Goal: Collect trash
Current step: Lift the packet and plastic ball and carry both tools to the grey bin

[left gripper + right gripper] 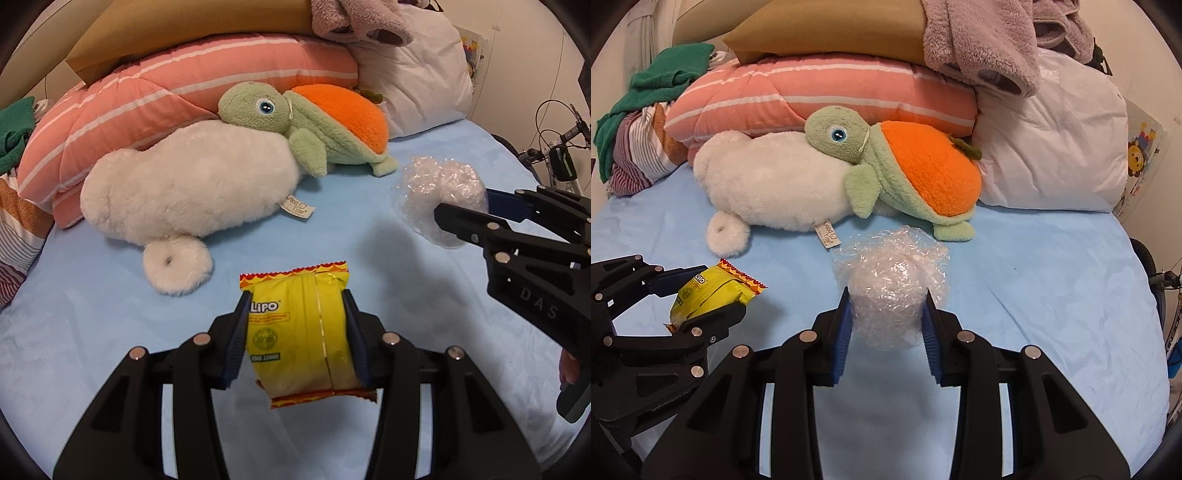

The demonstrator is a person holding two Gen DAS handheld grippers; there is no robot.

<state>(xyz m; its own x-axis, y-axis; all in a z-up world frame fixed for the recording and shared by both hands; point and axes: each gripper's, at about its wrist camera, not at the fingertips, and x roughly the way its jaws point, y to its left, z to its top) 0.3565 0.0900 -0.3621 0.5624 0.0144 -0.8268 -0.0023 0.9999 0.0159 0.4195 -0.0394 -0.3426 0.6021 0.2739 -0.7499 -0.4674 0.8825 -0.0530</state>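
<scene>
My left gripper (295,299) is shut on a yellow snack packet (299,332) with red zigzag ends, held above the blue bedsheet (74,332). The same packet (709,291) and left gripper (713,291) show at the left of the right wrist view. My right gripper (886,299) is shut on a crumpled ball of clear plastic wrap (890,291), held above the sheet. In the left wrist view the wrap (439,192) sits in the right gripper (461,201) at the right side.
A white plush (184,188) and a green turtle plush with an orange shell (314,125) lie behind on the bed. A pink striped quilt (820,96), a tan pillow (827,29), a white pillow (1052,147) and clothes (650,81) are stacked at the back. A bicycle (557,151) stands at the right.
</scene>
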